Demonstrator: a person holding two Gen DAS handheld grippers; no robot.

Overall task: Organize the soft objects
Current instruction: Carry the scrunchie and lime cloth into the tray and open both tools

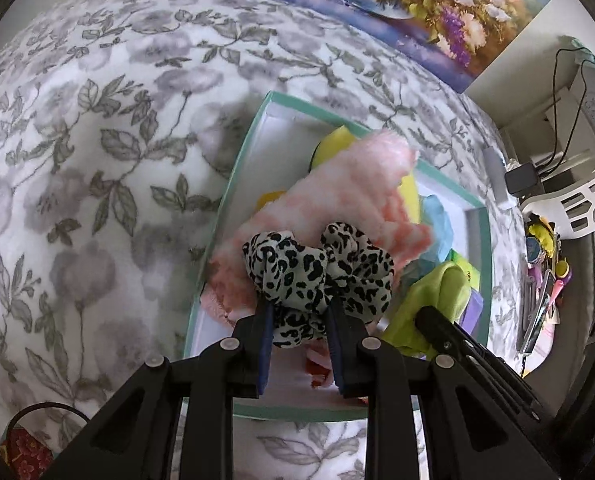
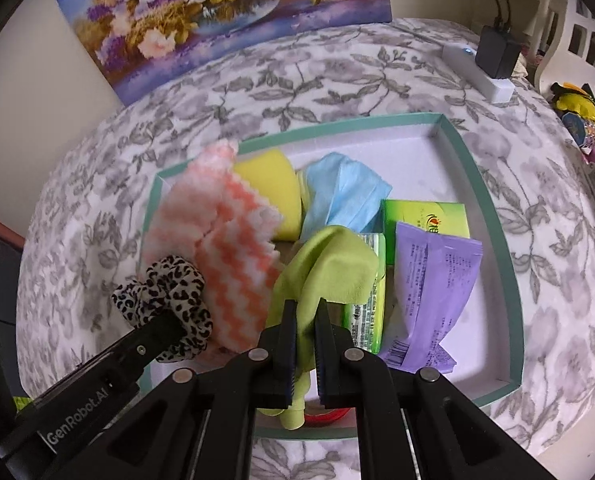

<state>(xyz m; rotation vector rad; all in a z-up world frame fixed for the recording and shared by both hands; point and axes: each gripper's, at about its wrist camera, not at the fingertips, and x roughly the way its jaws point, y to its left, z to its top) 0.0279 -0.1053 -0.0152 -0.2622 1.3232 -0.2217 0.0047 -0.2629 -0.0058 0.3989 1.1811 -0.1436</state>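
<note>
Floral grey-and-white bedding (image 2: 337,80) carries a shallow teal-rimmed box (image 2: 493,216), already crowded with a pink-and-white zigzag cloth (image 2: 225,240), a yellow sponge (image 2: 269,184), a blue cloth (image 2: 341,196), a green packet (image 2: 425,220) and a purple sachet (image 2: 433,280). Both tools hang steeply over its near end. The right gripper (image 2: 305,320) is clamped tight on a lime-green cloth (image 2: 333,268), which drapes above the box floor. The left gripper (image 1: 299,316) pinches a leopard-print scrunchie (image 1: 317,272) over the zigzag cloth. To finish well, I would lower each load until it rests inside the rim before letting go, aiming for bare floor near the front so that nothing spills over the edge.
</note>
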